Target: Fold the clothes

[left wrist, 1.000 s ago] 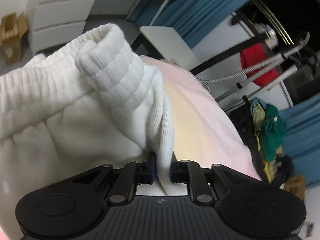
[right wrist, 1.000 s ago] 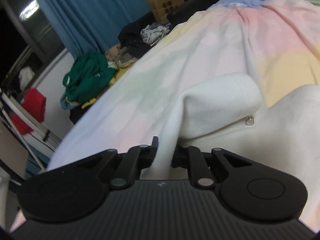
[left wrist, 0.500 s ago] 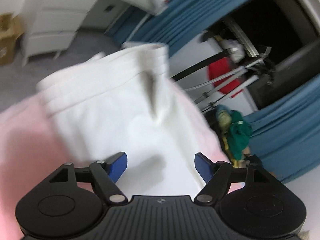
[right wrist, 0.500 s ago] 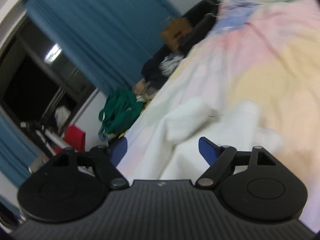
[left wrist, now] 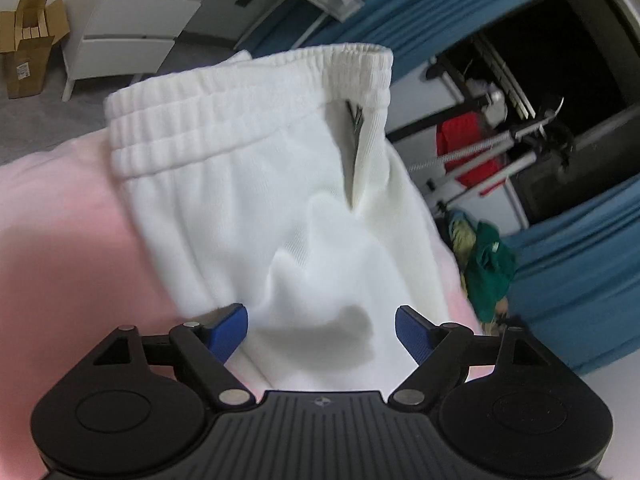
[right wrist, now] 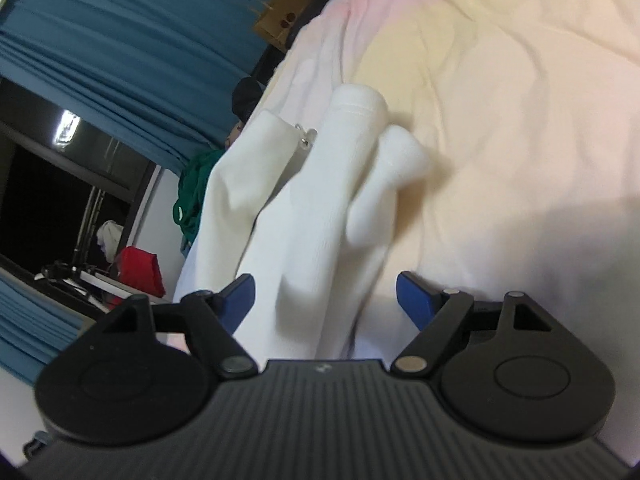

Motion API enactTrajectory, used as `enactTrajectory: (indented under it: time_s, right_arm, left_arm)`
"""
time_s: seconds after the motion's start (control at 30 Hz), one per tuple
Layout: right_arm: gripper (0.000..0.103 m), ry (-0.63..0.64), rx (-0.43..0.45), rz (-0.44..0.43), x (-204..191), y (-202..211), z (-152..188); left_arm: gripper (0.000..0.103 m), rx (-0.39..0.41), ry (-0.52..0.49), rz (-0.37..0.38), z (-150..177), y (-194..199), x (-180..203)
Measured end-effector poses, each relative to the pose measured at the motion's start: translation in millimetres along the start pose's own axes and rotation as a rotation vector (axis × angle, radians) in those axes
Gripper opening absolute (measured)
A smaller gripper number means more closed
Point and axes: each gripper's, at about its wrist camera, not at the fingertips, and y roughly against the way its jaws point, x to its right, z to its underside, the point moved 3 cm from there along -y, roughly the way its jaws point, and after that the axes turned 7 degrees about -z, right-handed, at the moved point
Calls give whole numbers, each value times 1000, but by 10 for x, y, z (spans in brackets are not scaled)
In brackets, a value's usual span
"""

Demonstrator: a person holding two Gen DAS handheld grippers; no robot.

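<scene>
White sweatpants (left wrist: 304, 216) lie folded on the pastel bed sheet (left wrist: 60, 220). Their elastic waistband (left wrist: 248, 112) is at the far end, with a pocket slit (left wrist: 354, 152) beside it. My left gripper (left wrist: 322, 330) hovers over the near part of the pants. Its jaws are opening, with fabric below and between them but untouched by the pads. In the right wrist view, the ribbed leg cuffs (right wrist: 360, 108) and a zipper pull (right wrist: 306, 138) show. My right gripper (right wrist: 326, 300) stands wide, its jaws closing slightly, and white fabric (right wrist: 312, 240) runs between the fingers without being pinched.
The sheet (right wrist: 500, 100) spreads wide to the right. Off the bed are white drawers (left wrist: 132, 20), a cardboard box (left wrist: 28, 40), blue curtains (left wrist: 580, 280), a green clothes pile (left wrist: 488, 268), a red garment (left wrist: 464, 148) on a rack, and a brown box (right wrist: 280, 20).
Both grippers were shut on white fabric a second ago. They let go, opened wide and drew back, and the pants now rest on the sheet.
</scene>
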Motion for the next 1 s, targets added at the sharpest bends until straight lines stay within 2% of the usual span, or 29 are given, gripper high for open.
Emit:
enactTrajectory:
  time_s: [0.07,0.1,0.13,0.17,0.2,0.23,0.27,0.3,0.33,0.4,0.53,0.6,0.67,0.73,0.77,0.8,0.83,0.93,1.0]
  right_arm:
    - [74,16,18,-2,10,-100,-39]
    - [64,22,27,9,19,-135,-48]
    - [58,28,36,22,28,-166,-56]
    - [47,31,47,22,35,-184,-64]
    - [37,30,56,13,46,-196,-71]
    - [30,30,70,8,46,-197,-77]
    - [27,30,85,4,45,-195,-84]
    - [22,38,113,-2,18,-177,-91]
    - [20,49,139,-10,-32,-154,-104]
    - [19,84,164,-9,-140,-124,-116]
    - [18,110,186,-18,-288,4,-148]
    - [18,96,184,-12,-284,138,-163]
    - [17,93,181,-4,-287,298,-186]
    - [17,110,167,10,-316,394,-208]
    - [17,121,157,21,-330,418,-213]
    - [17,127,147,30,-321,434,-213]
    - [17,134,138,39,-310,439,-205]
    - [17,161,117,61,-274,443,-179]
    - [17,169,109,73,-249,432,-165]
  left_arm:
    - [82,17,44,-12,-41,-158,43]
    - [82,26,66,-18,-61,-237,65]
    - [82,37,72,-24,-70,-278,89]
    - [81,49,77,-29,-78,-317,114]
    - [75,60,83,-35,-87,-356,138]
    - [64,72,71,-55,-81,-359,168]
    - [56,85,59,-76,-75,-360,198]
    - [36,101,34,-92,-72,-321,224]
    - [18,121,10,-90,-95,-295,273]
    - [8,154,-16,-68,-149,-207,335]
    - [5,188,-6,15,-231,62,393]
    - [4,192,-33,16,-204,196,409]
    - [5,170,-64,-8,-153,229,363]
    - [6,116,-89,-25,-138,127,348]
    - [9,89,-81,-22,-172,151,219]
    - [22,71,-54,-20,-182,184,118]
    - [43,60,-14,-21,-194,221,37]
    - [75,38,87,-16,-233,317,-191]
    - [85,37,123,-29,-259,378,-329]
